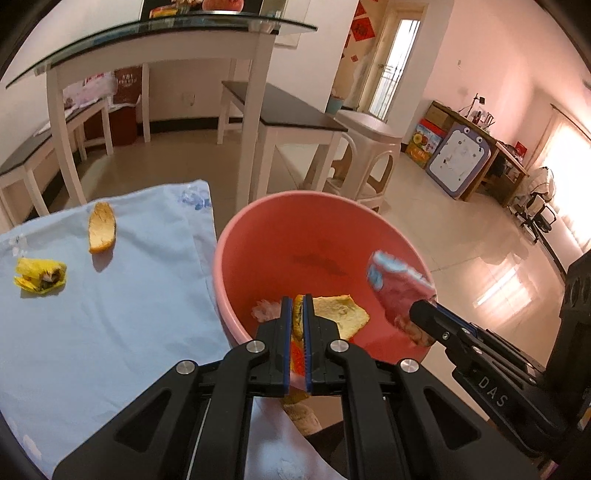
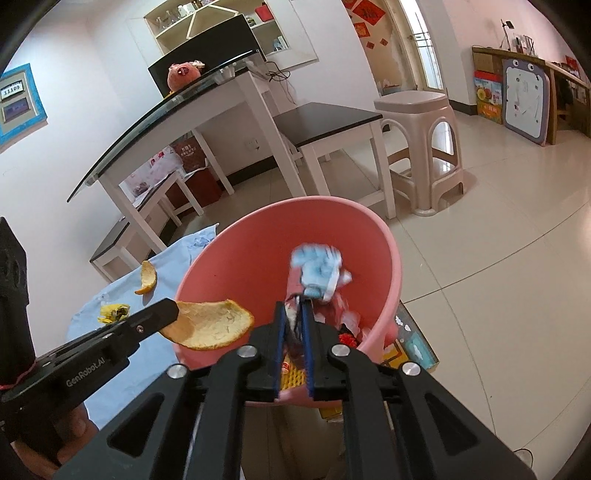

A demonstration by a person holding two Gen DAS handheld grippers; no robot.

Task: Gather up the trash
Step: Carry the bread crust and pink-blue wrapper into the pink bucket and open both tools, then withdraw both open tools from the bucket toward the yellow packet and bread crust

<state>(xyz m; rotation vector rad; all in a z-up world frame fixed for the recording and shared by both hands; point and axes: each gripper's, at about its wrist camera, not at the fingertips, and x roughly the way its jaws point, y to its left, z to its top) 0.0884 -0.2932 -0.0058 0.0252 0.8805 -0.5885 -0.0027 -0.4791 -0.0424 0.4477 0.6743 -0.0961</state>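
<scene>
Grippers over pink basin [image 1: 236, 236]
Left gripper [image 1: 297, 301] pinches orange peel [image 1: 341, 314]; right gripper [image 2: 294, 308] pinches crumpled wrapper [image 2: 317, 275]; beyond-left, second peel [image 1: 101, 227] on cloth [image 1: 110, 317].

A lived-in home, a dining or living room. At upper left stands a glass-topped table [image 2: 177, 107] with dark-seated benches [image 2: 325, 118]; a plastic stool [image 2: 421, 107] sits on the tiled floor [image 2: 498, 229], and red paper decorations [image 2: 365, 18] hang by the doorway at top.

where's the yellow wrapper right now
In the left wrist view the yellow wrapper lies at the far left on the blue cloth, just left of and nearer than the loose peel, well clear of the pink bin.
</scene>
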